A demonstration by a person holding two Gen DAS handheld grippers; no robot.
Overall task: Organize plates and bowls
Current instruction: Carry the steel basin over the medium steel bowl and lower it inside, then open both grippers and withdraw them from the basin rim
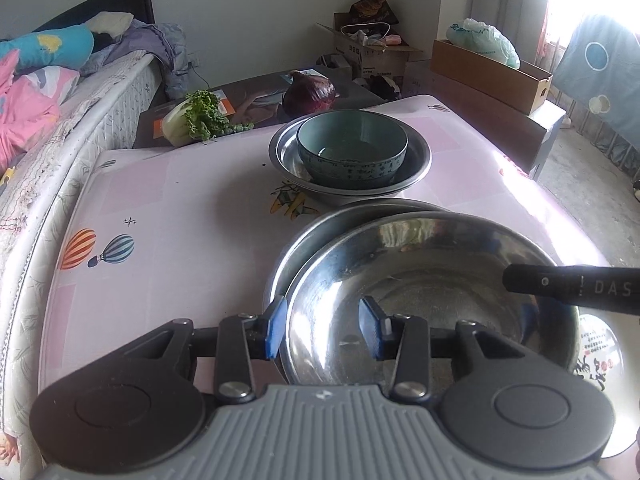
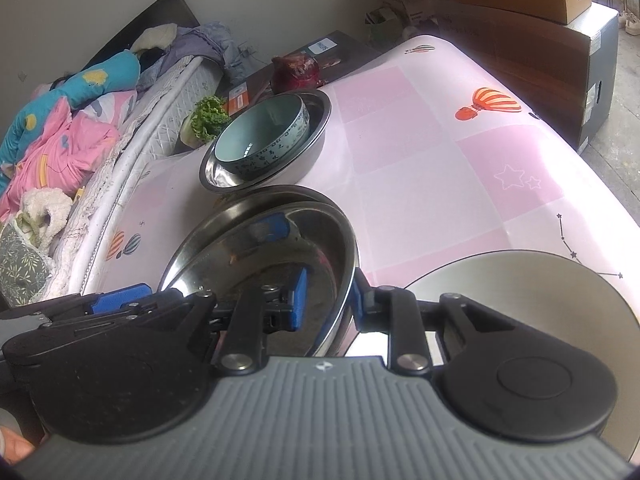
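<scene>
- Shiny round steel bowl (image 1: pixel 432 292) was clamped at opposite rims by the left gripper (image 1: pixel 322 330) and right gripper (image 2: pixel 330 300).
- Shared grip probably kept it level for stacking.

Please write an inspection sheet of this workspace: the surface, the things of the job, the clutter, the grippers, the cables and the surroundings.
Surface: pink tablecloth with balloon prints.
Job's things: blue ceramic bowl sits inside a steel basin at the far side; a nearer steel bowl is carried over another steel dish; a steel plate lies at the right.
Clutter: red cabbage and leafy greens beyond the table edge.
Grippers: left gripper and right gripper each straddle the nearer bowl's rim, one pad inside, one outside.
Cables: white cord in a cardboard box.
Surroundings: bed with bedding, long open carton.
</scene>
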